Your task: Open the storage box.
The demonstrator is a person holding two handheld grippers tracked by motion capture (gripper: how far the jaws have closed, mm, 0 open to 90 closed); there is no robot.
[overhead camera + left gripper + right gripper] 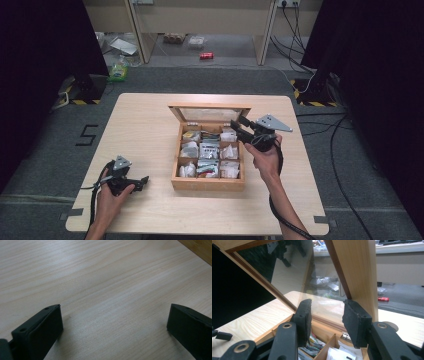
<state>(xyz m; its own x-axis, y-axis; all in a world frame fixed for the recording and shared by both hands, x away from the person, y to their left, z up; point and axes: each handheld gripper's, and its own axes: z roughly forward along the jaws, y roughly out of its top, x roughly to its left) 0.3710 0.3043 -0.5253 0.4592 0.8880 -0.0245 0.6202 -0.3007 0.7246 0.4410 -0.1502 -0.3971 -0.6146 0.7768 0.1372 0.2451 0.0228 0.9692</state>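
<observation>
Pale wood table (145,125) | my left claw (142,181) at 8 o'clock, spread wide, nothing between | wooden box (207,182) at centre, glass lid (210,114) raised | my right claw (237,125) at 2 o'clock by the lid, partly parted, gripping nothing.

One wooden box (207,183) is sitting on the one tabletop (145,130), toward its far right part, and it is showing nine compartments in three rows of three, with one glass-paned lid (209,114) standing open at its far side. Two grippers are showing, the left gripper (141,181) near the tabletop's near left corner and the right gripper (236,126) over the box's far right corner, each carrying two black jaws and one grey three-cornered plate. The packets (209,150) filling the compartments are lying too jumbled and small for counting.
</observation>
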